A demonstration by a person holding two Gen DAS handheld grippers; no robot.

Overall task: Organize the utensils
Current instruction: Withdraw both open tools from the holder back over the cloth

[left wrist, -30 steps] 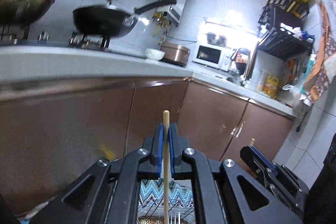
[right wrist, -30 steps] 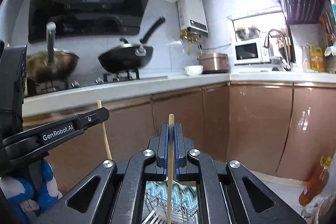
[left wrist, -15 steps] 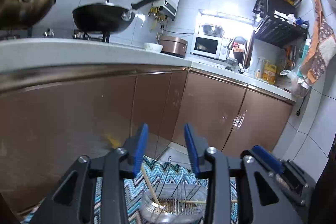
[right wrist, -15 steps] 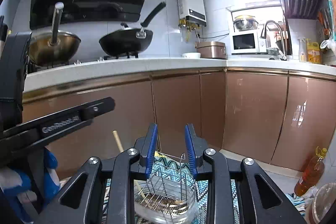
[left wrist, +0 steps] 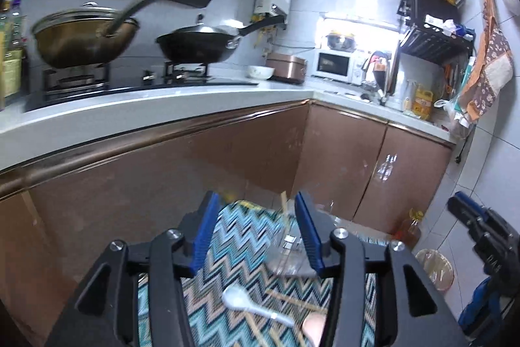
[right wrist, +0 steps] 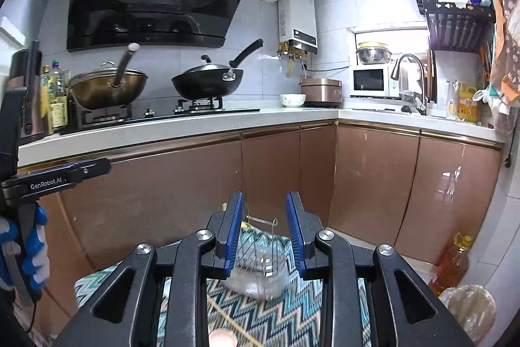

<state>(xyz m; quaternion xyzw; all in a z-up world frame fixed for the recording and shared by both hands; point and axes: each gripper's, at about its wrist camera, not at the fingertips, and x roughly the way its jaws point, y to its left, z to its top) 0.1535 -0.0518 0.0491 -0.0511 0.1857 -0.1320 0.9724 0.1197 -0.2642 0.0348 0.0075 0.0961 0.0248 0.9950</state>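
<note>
Left tongs (left wrist: 256, 231): spread wide, nothing between them. Right tongs (right wrist: 264, 231): also spread wide, nothing held. Nearest, on the zigzag cloth (left wrist: 237, 236) under the left tongs: white spoon (left wrist: 242, 298), with loose chopsticks (left wrist: 292, 303) just beside it. Farther on the cloth: clear holder with wire rack (right wrist: 260, 265), blurred; one chopstick (left wrist: 283, 205) stands tilted in it. Behind: brown cabinets (right wrist: 373, 184), then black wok (right wrist: 208, 83) and brass wok (right wrist: 107, 88) on the stove.

Your two wrist cameras look forward, low and close over the zigzag-patterned cloth (left wrist: 240, 236) (right wrist: 325, 298), both facing the copper-brown cabinet fronts (left wrist: 182, 171) (right wrist: 273, 171) and white countertop (left wrist: 156, 106) (right wrist: 208, 122).
</note>
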